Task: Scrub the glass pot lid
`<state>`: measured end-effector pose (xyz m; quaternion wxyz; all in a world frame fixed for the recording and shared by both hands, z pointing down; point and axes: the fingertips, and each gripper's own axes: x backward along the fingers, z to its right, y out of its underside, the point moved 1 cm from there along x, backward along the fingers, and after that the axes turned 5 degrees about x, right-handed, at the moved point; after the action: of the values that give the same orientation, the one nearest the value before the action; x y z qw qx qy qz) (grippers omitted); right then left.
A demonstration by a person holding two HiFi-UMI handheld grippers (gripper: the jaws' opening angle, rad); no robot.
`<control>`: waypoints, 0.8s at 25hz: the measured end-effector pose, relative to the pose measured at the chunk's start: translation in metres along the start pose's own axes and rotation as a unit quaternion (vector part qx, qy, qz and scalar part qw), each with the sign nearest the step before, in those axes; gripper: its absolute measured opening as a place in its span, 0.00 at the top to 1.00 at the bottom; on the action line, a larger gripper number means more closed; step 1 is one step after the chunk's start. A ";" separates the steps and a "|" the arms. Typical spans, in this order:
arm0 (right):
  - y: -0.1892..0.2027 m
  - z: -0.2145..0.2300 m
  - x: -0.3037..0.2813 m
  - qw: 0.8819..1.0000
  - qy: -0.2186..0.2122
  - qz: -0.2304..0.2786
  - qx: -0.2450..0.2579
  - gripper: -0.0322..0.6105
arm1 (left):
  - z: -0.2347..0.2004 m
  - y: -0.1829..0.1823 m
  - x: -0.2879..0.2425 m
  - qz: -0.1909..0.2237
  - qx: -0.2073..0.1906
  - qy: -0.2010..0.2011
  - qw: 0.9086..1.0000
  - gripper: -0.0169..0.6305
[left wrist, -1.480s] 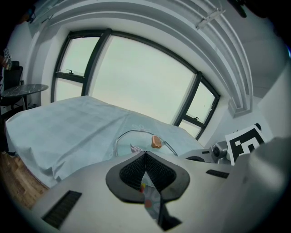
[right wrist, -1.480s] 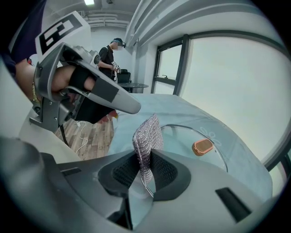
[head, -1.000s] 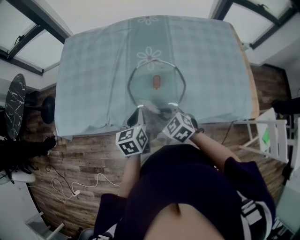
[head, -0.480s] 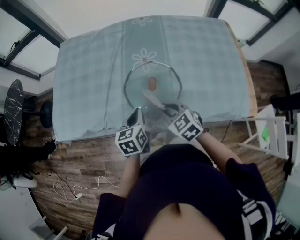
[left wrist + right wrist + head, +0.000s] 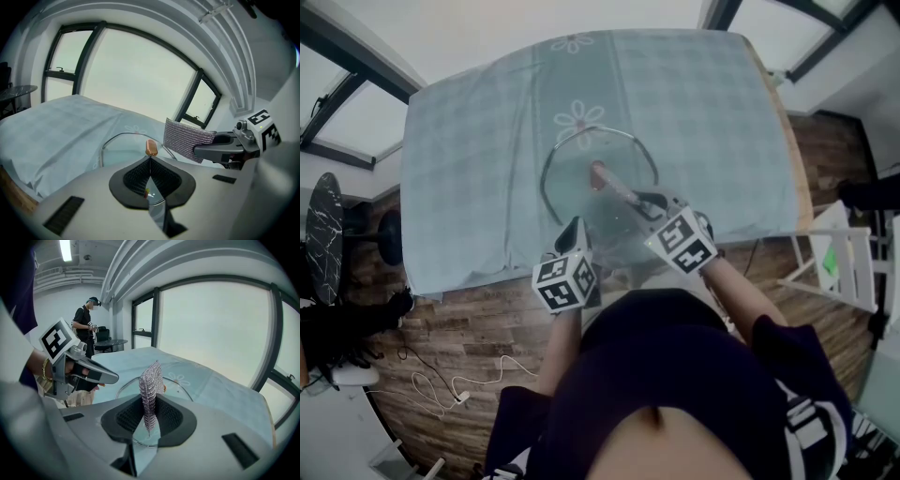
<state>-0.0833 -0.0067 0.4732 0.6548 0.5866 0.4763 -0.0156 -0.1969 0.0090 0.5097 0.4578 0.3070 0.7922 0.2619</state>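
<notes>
My right fingers (image 5: 149,420), gripping the mesh scrubber (image 5: 149,380), have reached the glass pot lid (image 5: 574,192) knob (image 5: 596,174); my left fingers (image 5: 149,173), down-tilted, pinch its rim.

Glass pot lid (image 5: 572,187): over the middle of the table (image 5: 469,141), near rim in the left gripper (image 5: 574,228). Mesh scrubber (image 5: 623,194): over the lid, just right of its knob (image 5: 598,174), in the right gripper (image 5: 649,202). Right gripper: right of the left one.
</notes>
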 end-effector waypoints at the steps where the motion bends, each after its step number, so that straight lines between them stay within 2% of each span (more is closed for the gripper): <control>1: 0.000 0.004 -0.001 1.000 0.003 -0.002 0.000 0.83 | 0.001 0.000 -0.002 -0.001 0.000 0.001 1.000 0.97; 20: 0.012 0.067 -0.038 0.999 0.028 -0.035 0.003 0.83 | -0.007 -0.005 -0.038 -0.030 0.011 -0.003 0.999 0.97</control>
<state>-0.0562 -0.0759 0.4969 0.6382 0.5718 0.5150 -0.0233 -0.1893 -0.0228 0.5306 0.4643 0.2888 0.8028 0.2379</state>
